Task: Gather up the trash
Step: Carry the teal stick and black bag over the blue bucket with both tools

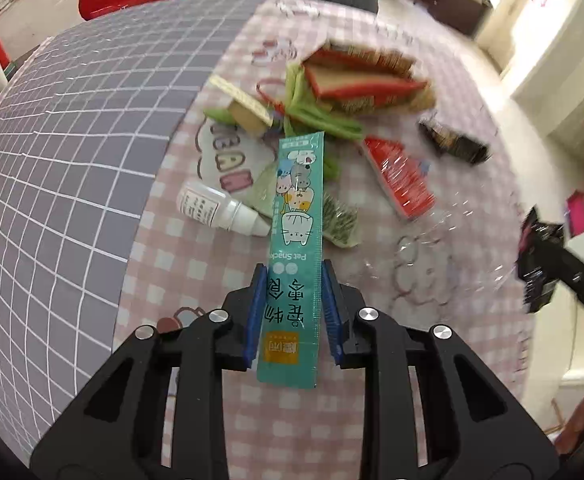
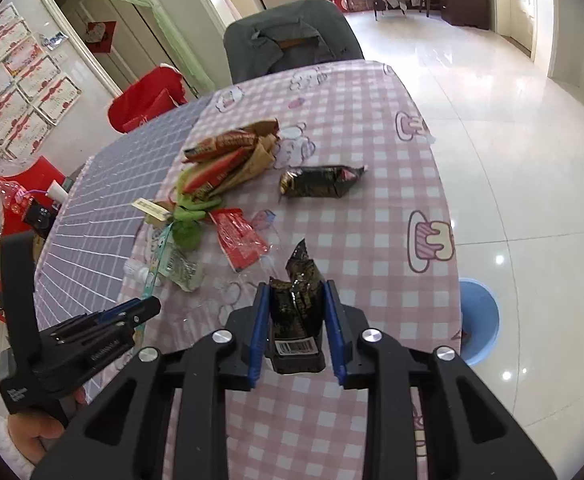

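Teal pet-snack sachet point(image 1: 296, 248) sits gripped in our left gripper point(image 1: 292, 312), its jaws closed on it; our right gripper point(image 2: 296, 328) clamps a black wrapper point(image 2: 296, 312) above the worktop point(image 2: 372, 216).

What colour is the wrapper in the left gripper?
Teal wrapper with cartoon cats; clearest in the left wrist view.

Teal pet-snack sachet point(image 1: 298, 240) long, flat, lifted just before the wrapper pile point(image 1: 356, 84); crumpled black wrapper point(image 2: 298, 312) upright, well right of the pile.
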`<state>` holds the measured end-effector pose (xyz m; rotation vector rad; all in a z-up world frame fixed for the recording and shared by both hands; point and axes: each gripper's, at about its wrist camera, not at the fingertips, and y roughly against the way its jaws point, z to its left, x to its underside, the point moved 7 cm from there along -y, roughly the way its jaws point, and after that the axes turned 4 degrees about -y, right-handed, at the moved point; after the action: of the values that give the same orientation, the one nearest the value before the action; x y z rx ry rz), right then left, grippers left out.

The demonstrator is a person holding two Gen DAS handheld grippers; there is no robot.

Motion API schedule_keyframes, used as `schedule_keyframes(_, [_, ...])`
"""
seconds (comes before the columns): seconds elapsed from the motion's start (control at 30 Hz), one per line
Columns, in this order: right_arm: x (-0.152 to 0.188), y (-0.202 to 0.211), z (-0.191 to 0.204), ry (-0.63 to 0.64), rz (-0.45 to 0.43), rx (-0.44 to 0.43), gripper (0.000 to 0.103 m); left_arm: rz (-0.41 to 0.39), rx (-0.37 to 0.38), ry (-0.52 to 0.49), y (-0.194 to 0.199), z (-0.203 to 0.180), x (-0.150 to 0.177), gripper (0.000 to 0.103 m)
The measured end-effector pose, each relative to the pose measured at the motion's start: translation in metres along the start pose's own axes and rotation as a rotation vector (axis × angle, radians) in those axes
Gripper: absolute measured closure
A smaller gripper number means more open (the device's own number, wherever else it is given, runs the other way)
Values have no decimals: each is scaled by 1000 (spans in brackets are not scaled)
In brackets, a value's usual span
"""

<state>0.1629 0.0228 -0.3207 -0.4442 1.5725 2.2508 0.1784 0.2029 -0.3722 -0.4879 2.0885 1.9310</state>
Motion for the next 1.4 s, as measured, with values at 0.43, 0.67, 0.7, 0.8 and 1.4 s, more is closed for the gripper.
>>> schedule_keyframes(0.43, [-25,69,-12,-5,-126,-60,76,-122,116,-11,78,-75,-17,76])
schedule_keyframes(0.67, [-39,111,-74,-61,-189,-31,76,-126,198,-88,86,-162,-27,76])
schedule_keyframes(0.7, [-41,115,-82,-68,-194,-23,76,-125,212,-95,85,-174,-28,76])
schedule_keyframes(0.8, [-46,129,-117,-95,-210,10,76,-119,251,-127,80,-217,-31,76])
schedule_keyframes(1.4, [-60,114,-267,-283,-197,86,64,23,290,-235,14,-359,-33,76])
